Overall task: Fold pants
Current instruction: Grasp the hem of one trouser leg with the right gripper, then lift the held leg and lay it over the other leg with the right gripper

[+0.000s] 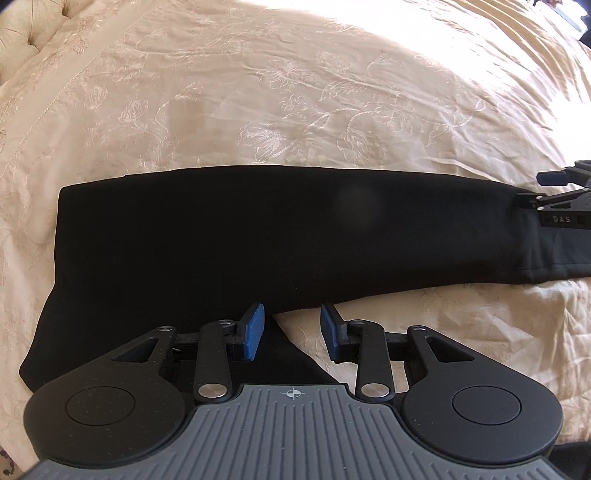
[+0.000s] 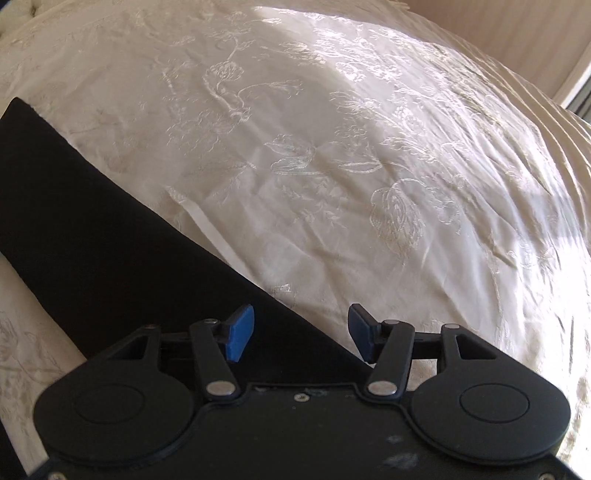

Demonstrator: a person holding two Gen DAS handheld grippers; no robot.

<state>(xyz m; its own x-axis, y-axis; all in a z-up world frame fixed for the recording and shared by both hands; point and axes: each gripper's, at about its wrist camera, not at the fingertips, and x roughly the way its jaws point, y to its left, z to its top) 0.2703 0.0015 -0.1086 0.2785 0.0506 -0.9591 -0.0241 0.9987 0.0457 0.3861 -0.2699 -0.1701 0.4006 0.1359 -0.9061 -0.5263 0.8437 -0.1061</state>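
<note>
Black pants (image 1: 258,240) lie flat on the bed, one leg laid over the other, stretching left to right across the left wrist view. My left gripper (image 1: 291,332) is open just above their near edge, where a second black flap runs under the jaws. My right gripper (image 2: 301,332) is open over the far edge of the pants (image 2: 110,258), which run as a dark band from upper left to the jaws. The right gripper also shows in the left wrist view (image 1: 565,199) at the right end of the pants.
A cream bedspread (image 1: 295,92) with embroidered flowers covers the bed under and around the pants. A tufted headboard (image 1: 33,22) shows at the upper left. A wall and a window frame (image 2: 569,85) stand past the bed's right side.
</note>
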